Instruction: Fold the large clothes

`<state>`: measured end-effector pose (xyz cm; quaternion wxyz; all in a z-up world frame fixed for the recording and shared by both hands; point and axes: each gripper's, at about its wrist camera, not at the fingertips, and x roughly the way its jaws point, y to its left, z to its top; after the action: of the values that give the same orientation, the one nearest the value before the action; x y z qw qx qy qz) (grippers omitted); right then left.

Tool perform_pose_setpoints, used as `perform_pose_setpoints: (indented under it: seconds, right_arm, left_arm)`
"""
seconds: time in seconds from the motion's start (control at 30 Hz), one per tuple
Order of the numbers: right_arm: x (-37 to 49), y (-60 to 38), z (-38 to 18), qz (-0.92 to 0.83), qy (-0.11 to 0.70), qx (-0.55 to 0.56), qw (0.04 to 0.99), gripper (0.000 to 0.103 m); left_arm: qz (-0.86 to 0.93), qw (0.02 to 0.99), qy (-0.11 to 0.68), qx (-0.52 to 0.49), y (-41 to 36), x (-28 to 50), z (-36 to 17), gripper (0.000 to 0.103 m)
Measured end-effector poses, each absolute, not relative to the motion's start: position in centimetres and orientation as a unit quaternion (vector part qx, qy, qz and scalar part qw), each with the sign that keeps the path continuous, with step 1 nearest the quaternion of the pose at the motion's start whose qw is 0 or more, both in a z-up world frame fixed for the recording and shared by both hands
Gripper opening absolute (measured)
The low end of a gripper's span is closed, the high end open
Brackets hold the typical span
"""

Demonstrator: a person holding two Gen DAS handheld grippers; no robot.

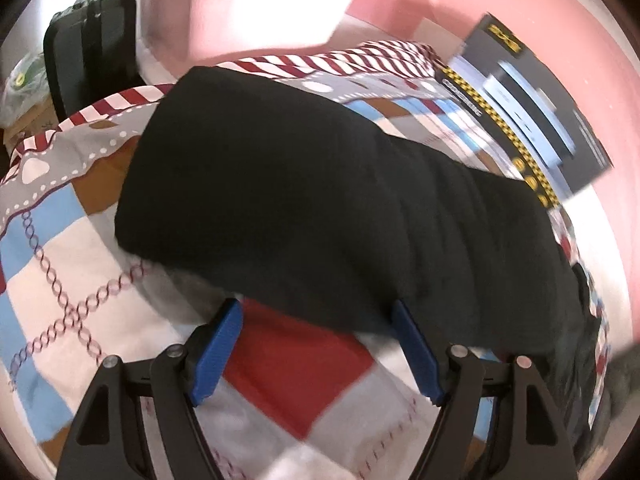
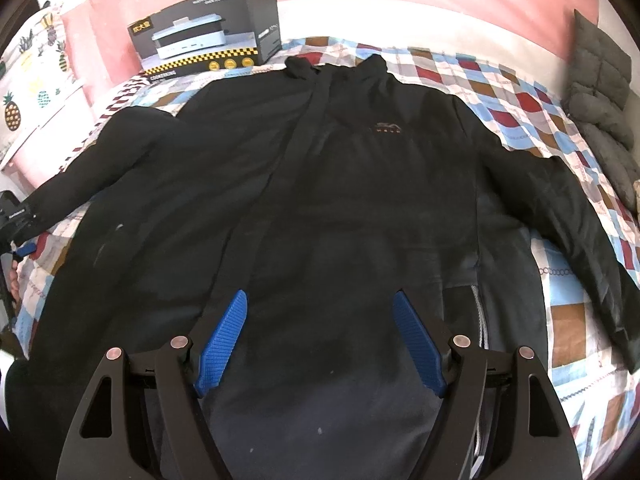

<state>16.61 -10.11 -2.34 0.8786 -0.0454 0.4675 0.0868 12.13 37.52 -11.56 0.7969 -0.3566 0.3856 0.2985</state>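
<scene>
The left wrist view is smeared by motion, so the box [image 1: 532, 120] at upper right shows only blurred pale shapes and a yellow-and-black checkered strip; its lettering cannot be read there. The jacket [image 1: 304, 184] appears in that view only as a long black sleeve-like mass, its lower end running out of frame at the right. A dark case [image 1: 94, 40] stands far beyond the fingers, upper left, detail lost in glare.

In the right wrist view the jacket [image 2: 320, 184] lies flat and front-up on the bed [image 2: 568, 312], collar away from the fingers, both sleeves spread outward. It is matte black cloth with a centre placket, a small chest logo too faint to read, and a pale cord near the right finger. The right cuff is cut off by the lens edge.

The quilt [image 2: 520, 92] is a soft patchwork of red, blue, brown and white squares with printed chain lines. The box [image 2: 212, 36] reads "COOKERKING" along its lower edge; the smaller print is too fine.

The left gripper [image 1: 318, 308] has its ribbed blue fingers spread, empty, tips just at the black cloth's edge over the quilt [image 1: 304, 364]. The right gripper [image 2: 320, 300] is likewise spread wide and empty, over the jacket's lower front. The left gripper [image 2: 24, 250] peeks in at that view's left edge.
</scene>
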Motion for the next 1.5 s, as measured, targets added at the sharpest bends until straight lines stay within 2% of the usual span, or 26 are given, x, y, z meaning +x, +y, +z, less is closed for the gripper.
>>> perform_pose_setpoints:
  seconds: [0.03,0.1,0.17,0.27,0.43,0.7,0.9,1.1,1.37,1.43,1.5]
  right_arm:
    - [16.9,-10.2,-2.5,0.084,0.469,-0.044,0.878,0.076]
    - [17.2,-10.4,-2.8,0.081,0.471,-0.041,0.878,0.076]
    - [17.3,-10.6,-3.0,0.078,0.471,-0.038,0.878,0.076]
    - [17.5,-11.1,-3.2,0.073,0.471,-0.037,0.878,0.076]
    - [17.6,-12.0,-3.4,0.064,0.480,-0.049,0.874,0.076]
    - [17.4,-14.8,-3.2,0.044,0.479,-0.026,0.877,0.076]
    - [17.2,-17.5,-3.0,0.029,0.473,-0.005,0.880,0.076]
    - [17.1,-20.7,-3.4,0.008,0.478,0.018,0.878,0.076]
    - [17.4,-23.9,-4.6,-0.013,0.488,0.035,0.872,0.076]
    - [17.5,-24.2,-4.8,-0.013,0.489,0.037,0.872,0.076]
    - [17.6,-24.3,-4.9,-0.012,0.488,0.038,0.872,0.076]
  left_arm:
    - [0.304,0.798,0.385,-0.350,37.8,12.5,-11.6,0.073]
    - [0.316,0.802,0.390,-0.325,37.9,13.2,-11.4,0.057]
    - [0.324,0.803,0.396,-0.307,37.9,13.8,-11.0,0.027]
    - [0.325,0.815,0.394,-0.275,37.2,14.6,-9.2,0.013]
    - [0.289,0.858,0.364,-0.221,34.1,16.5,-3.4,0.011]
    - [0.166,0.929,0.309,-0.120,24.3,21.9,7.2,0.011]
    - [0.075,0.949,0.297,-0.081,16.2,26.7,9.8,0.011]
    - [-0.010,0.942,0.329,-0.069,7.6,30.9,6.7,0.011]
    - [-0.104,0.902,0.416,-0.056,-2.6,34.5,-2.0,0.012]
    - [-0.121,0.889,0.437,-0.058,-3.9,34.9,-3.9,0.021]
    - [-0.142,0.873,0.461,-0.072,-5.2,35.1,-5.3,0.037]
